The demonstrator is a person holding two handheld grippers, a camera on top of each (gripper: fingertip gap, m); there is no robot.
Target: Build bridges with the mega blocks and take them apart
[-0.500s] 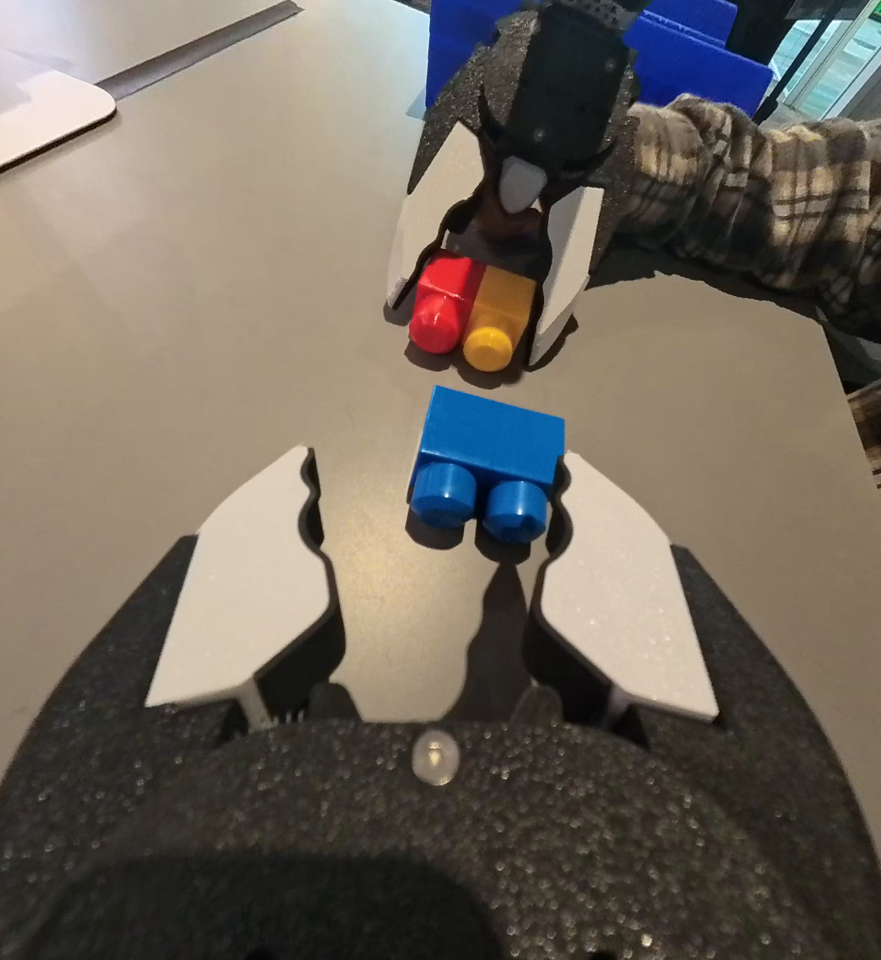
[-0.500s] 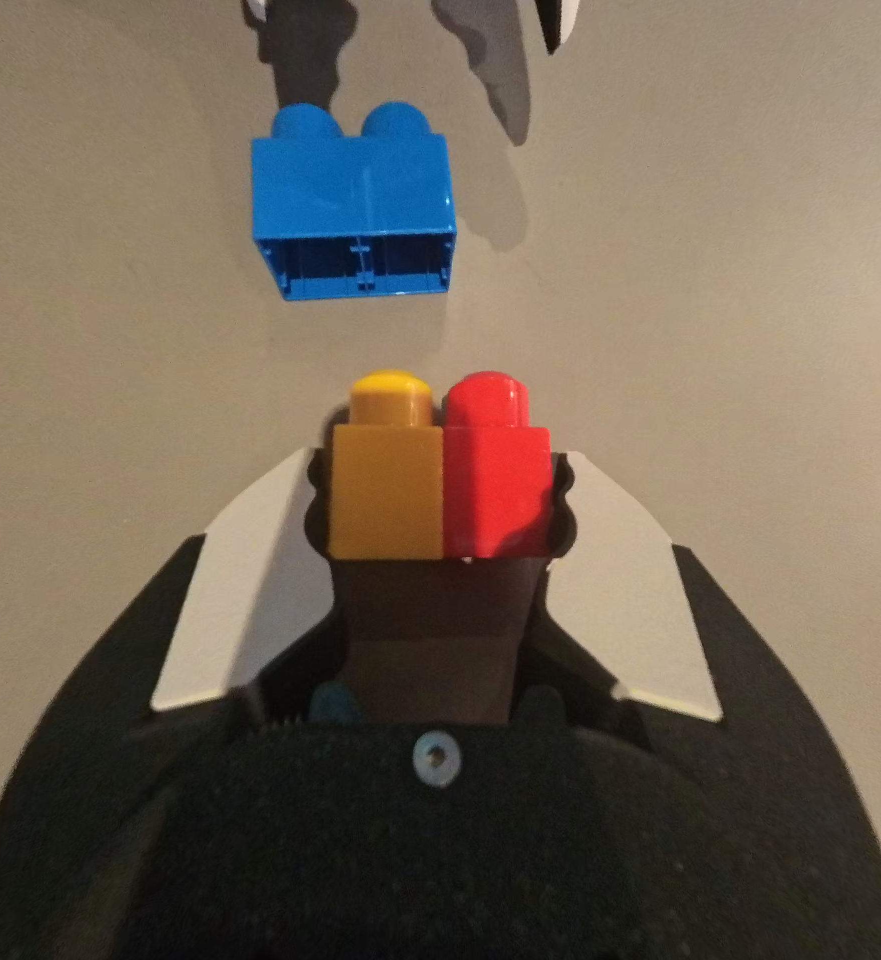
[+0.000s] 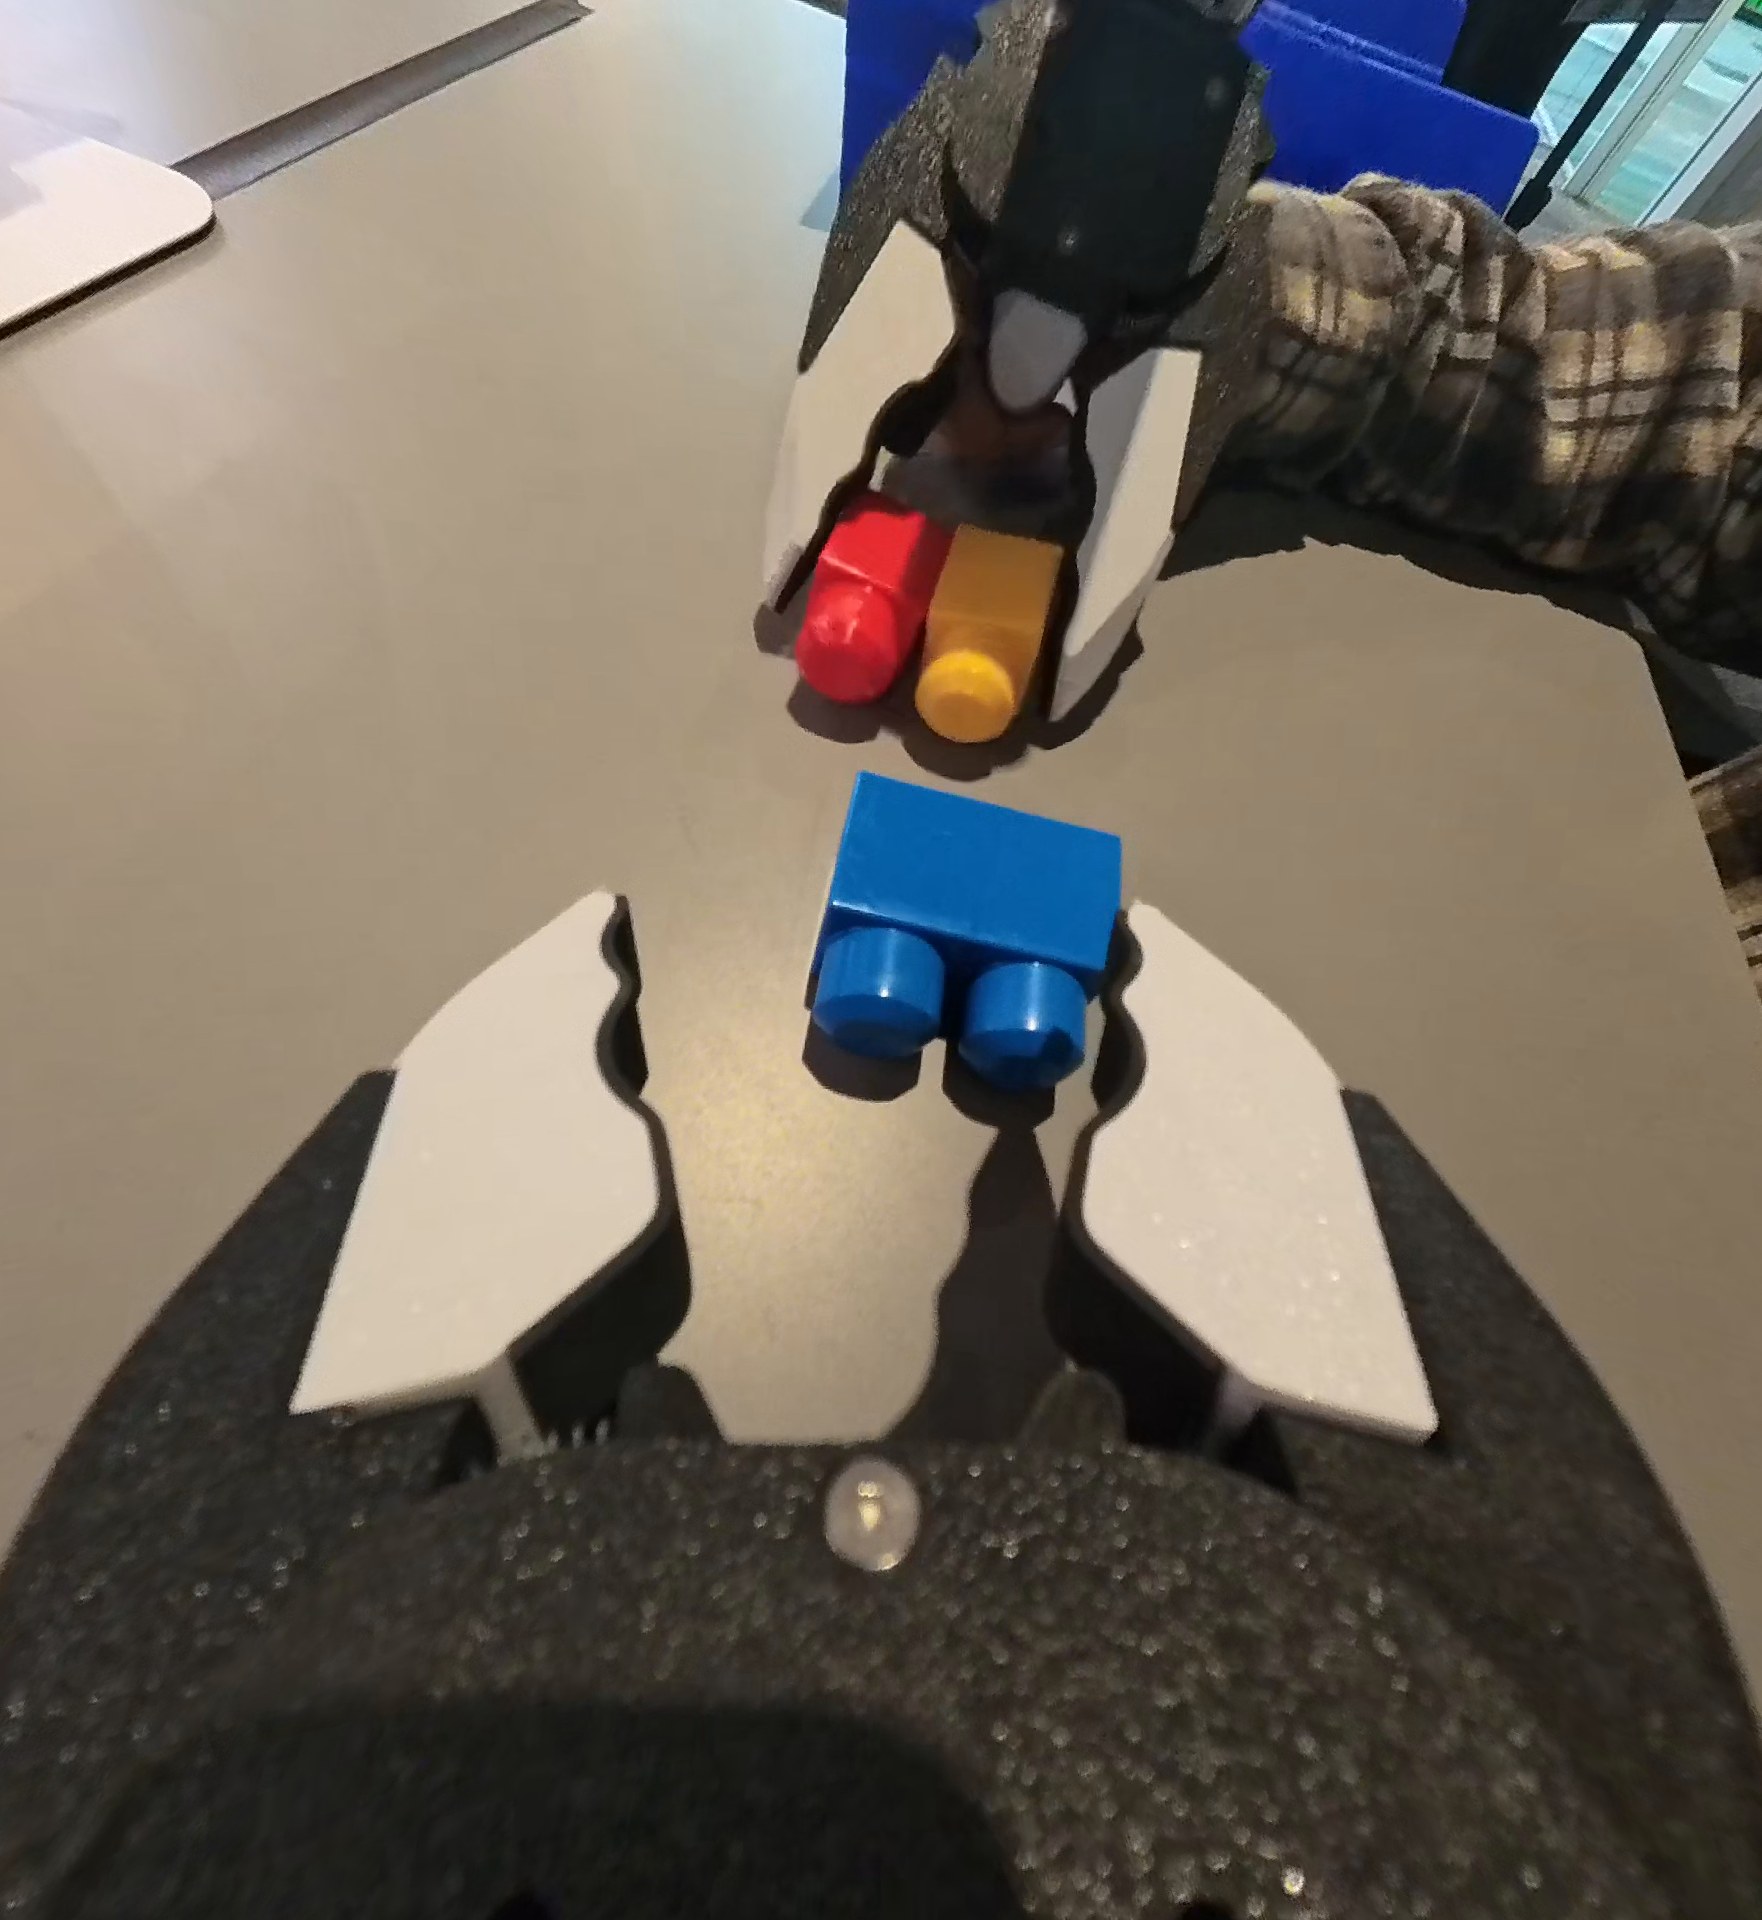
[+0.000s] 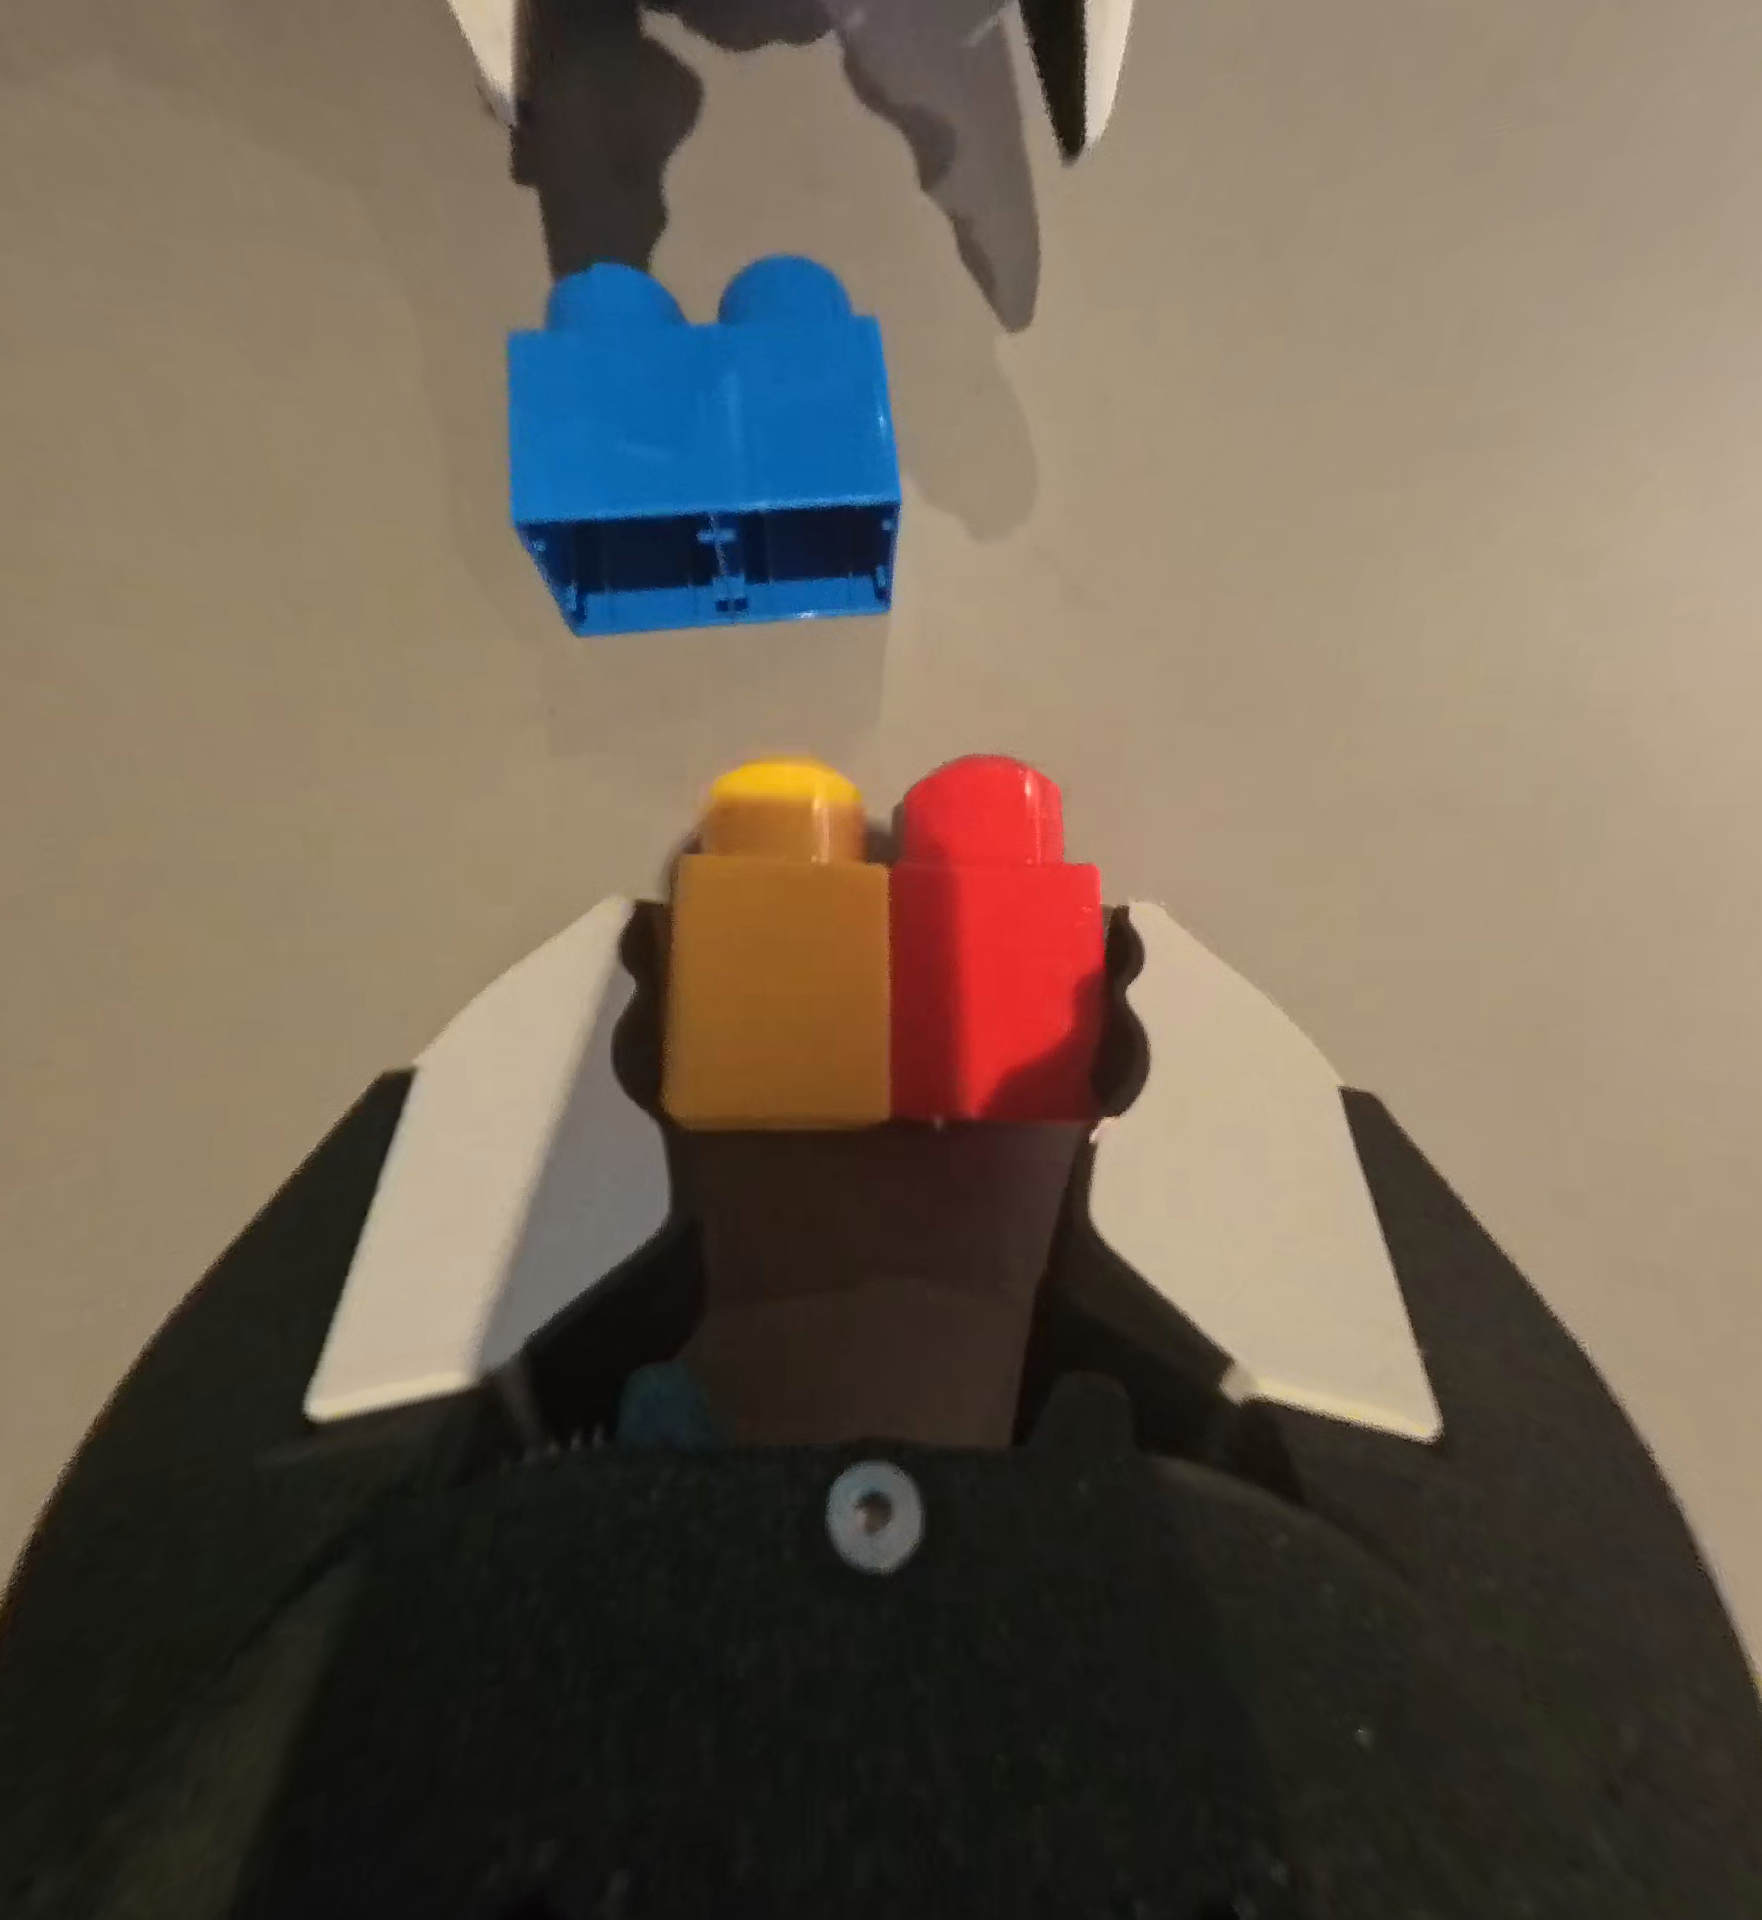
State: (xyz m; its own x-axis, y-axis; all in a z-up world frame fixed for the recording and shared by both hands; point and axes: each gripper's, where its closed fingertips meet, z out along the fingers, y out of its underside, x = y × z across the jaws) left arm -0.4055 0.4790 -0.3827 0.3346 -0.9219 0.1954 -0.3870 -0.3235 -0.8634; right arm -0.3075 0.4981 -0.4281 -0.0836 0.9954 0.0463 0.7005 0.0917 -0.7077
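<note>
A blue two-stud block [image 3: 970, 904] lies on its side on the grey table [image 3: 337, 623], studs toward my left gripper [image 3: 872, 925]. That gripper is open and empty, and its right finger [image 3: 1220, 1143] is beside the block. My right gripper [image 4: 877, 925] is shut on a yellow block [image 4: 778, 997] and a red block [image 4: 991, 997] held side by side, studs pointing at the blue block [image 4: 700, 447]. In the left wrist view the right gripper [image 3: 934, 665] holds the red block [image 3: 866, 603] and the yellow block [image 3: 986, 623] low over the table, just beyond the blue block.
Blue bins [image 3: 1376, 114] stand behind the right gripper. A plaid sleeve [image 3: 1531, 436] reaches in from the right, over the table's right edge. A white pad [image 3: 56, 239] lies at the far left. A dark strip [image 3: 389, 94] runs across the far table. Left tips to right tips: about 12 cm.
Almost nothing has moved. In the right wrist view the left gripper's fingertips reach slightly further in toward the blue block.
</note>
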